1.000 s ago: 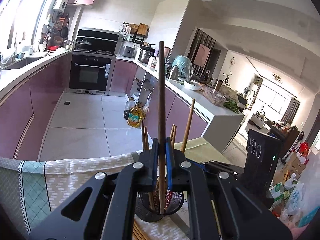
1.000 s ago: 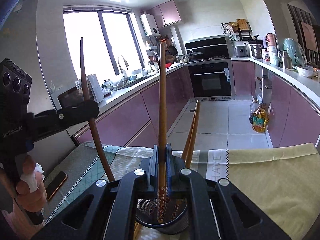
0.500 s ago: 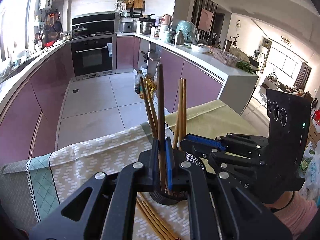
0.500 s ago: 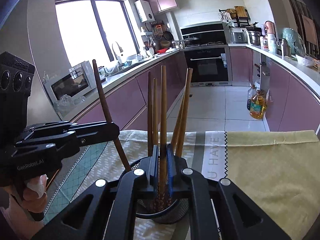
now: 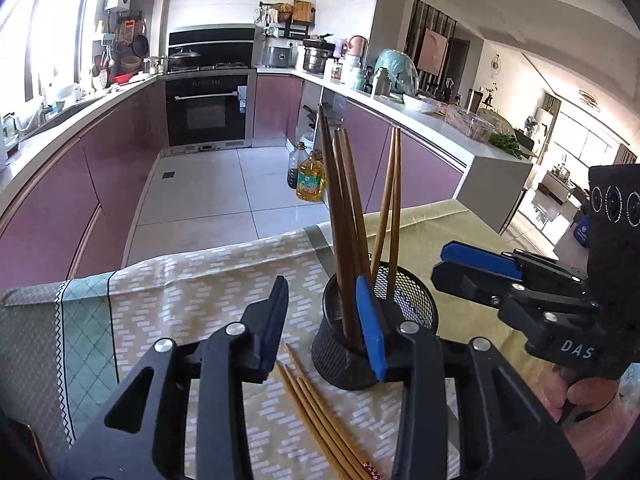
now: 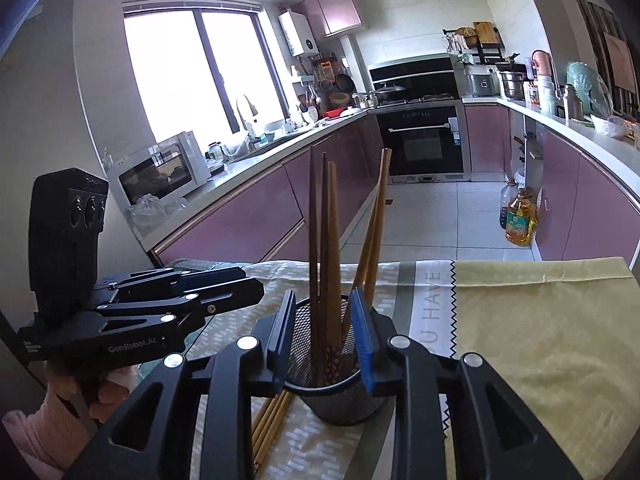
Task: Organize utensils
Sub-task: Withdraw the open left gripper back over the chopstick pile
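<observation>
A black mesh cup [image 5: 408, 292] stands on the patterned cloth with several wooden chopsticks [image 5: 340, 200] upright in it. My left gripper [image 5: 320, 284] is just in front of the cup, jaws opening. The dark chopsticks stand free beside its right pad, and nothing is gripped. In the right wrist view my right gripper [image 6: 322, 296] straddles the near side of the cup [image 6: 340, 404], jaws opening. The chopsticks [image 6: 324, 220] rise between the pads, which do not press on them. Several loose chopsticks [image 5: 316, 412] lie flat on the cloth by the cup's base.
The cloth-covered table [image 6: 540, 320] ends just beyond the cup, with tiled kitchen floor past it. The right gripper [image 5: 440, 262] reaches in from the right of the cup, the left gripper [image 6: 250, 282] from the left, each held by a hand. Oil bottles [image 5: 308, 180] stand on the floor.
Each gripper was shut on one upright chopstick and came down over the cup. Both sets of jaws have since spread, and those chopsticks now stand in the cup.
</observation>
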`<state>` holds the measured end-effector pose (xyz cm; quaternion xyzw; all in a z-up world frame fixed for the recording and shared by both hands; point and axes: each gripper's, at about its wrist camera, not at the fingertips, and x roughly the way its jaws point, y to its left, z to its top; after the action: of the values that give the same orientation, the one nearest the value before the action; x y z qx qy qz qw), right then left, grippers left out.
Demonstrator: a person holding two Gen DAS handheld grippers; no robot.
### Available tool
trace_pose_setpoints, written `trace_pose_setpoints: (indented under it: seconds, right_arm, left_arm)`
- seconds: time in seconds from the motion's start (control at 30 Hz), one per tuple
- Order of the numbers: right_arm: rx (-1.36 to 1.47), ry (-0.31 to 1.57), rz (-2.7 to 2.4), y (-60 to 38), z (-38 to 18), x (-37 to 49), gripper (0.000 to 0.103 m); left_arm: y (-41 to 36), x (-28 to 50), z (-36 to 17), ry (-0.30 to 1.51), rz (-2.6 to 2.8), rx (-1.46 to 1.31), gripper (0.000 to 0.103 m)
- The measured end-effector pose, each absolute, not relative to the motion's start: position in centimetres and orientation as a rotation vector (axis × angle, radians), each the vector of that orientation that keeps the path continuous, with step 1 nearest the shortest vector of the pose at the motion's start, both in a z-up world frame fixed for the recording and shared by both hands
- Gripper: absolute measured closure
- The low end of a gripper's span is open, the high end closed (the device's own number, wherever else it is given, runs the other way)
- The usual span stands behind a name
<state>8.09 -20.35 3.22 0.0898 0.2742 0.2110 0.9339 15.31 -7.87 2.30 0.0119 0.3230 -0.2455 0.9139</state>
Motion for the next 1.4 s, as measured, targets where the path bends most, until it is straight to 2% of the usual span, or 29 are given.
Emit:
trace_pose_setpoints:
  seconds: [0.13, 0.27, 0.47, 0.7, 1.1, 1.4]
  right_arm:
    - [0.143, 0.575, 0.501, -19.1, 2.7, 5.5, 0.061]
    - [0.106, 0.684, 0.543, -17.0, -0.4, 4.5, 0.061]
    - [0.062, 0.825, 0.518, -14.6, -5.0, 4.5, 0.061]
    - [0.048, 0.867, 0.487, -13.6, -6.7, 4.6, 0.061]
    - [-0.006, 0.881, 0.457, -12.6, -7.2, 3.8, 0.062]
    - [0.014, 0.901, 0.441, -13.5, -7.2, 4.1, 0.067]
  left_arm:
    - [-6.0, 12.8, 1.0, 0.639, -0.48, 0.031, 0.052]
    - [-4.7, 11.1, -1.1, 0.674, -0.452, 0.041, 0.048]
    - [-3.5, 9.5, -5.3, 0.768, -0.402, 0.056, 0.048]
    - [-3.2, 8.3, -8.1, 0.839, -0.393, 0.049, 0.048]
    - [-3.6, 7.4, -9.0, 0.869, -0.403, 0.054, 0.048]
    - [-4.5, 7.6, -9.3, 0.889, -0.429, 0.058, 0.048]
